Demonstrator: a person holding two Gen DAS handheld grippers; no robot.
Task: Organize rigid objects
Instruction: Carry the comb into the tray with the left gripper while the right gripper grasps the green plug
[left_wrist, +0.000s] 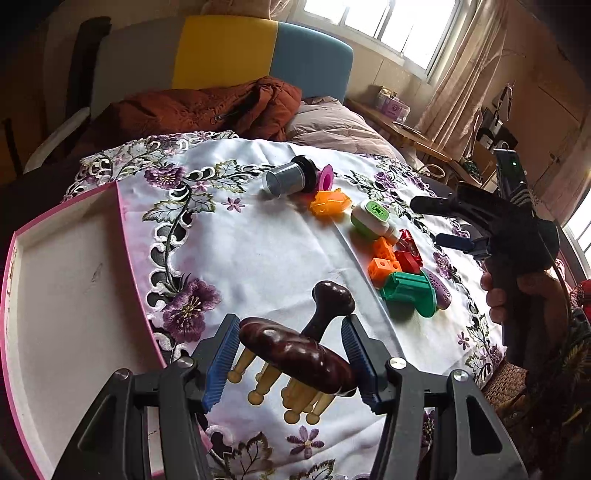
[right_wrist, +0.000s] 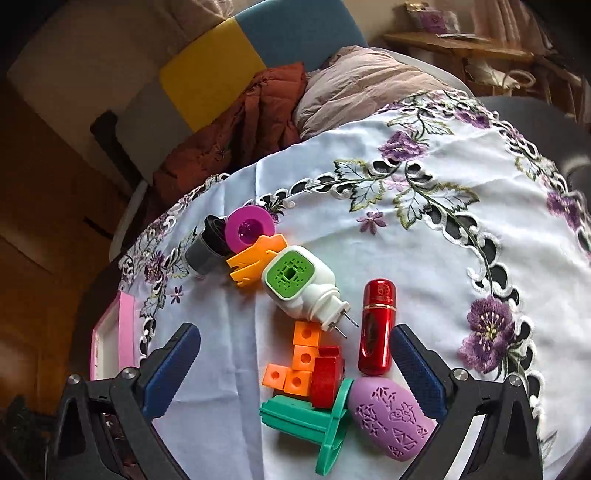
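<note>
The left gripper (left_wrist: 290, 354) has its jaws clamped on a dark wooden massager (left_wrist: 295, 350), just right of the pink tray (left_wrist: 122, 206). Farther right of that tray, the right gripper (right_wrist: 295, 369), jaws apart, hovers over clustered toys: orange blocks (right_wrist: 301, 356), red capsule (right_wrist: 376, 326), green spool (right_wrist: 314, 417), purple egg (right_wrist: 391, 417).

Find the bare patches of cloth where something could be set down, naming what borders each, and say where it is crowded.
Bare cloth lies between the pink tray and the toy row. More lies right of the red capsule, toward the embroidered flowers. Crowded: from the grey cup to the green spool.
</note>
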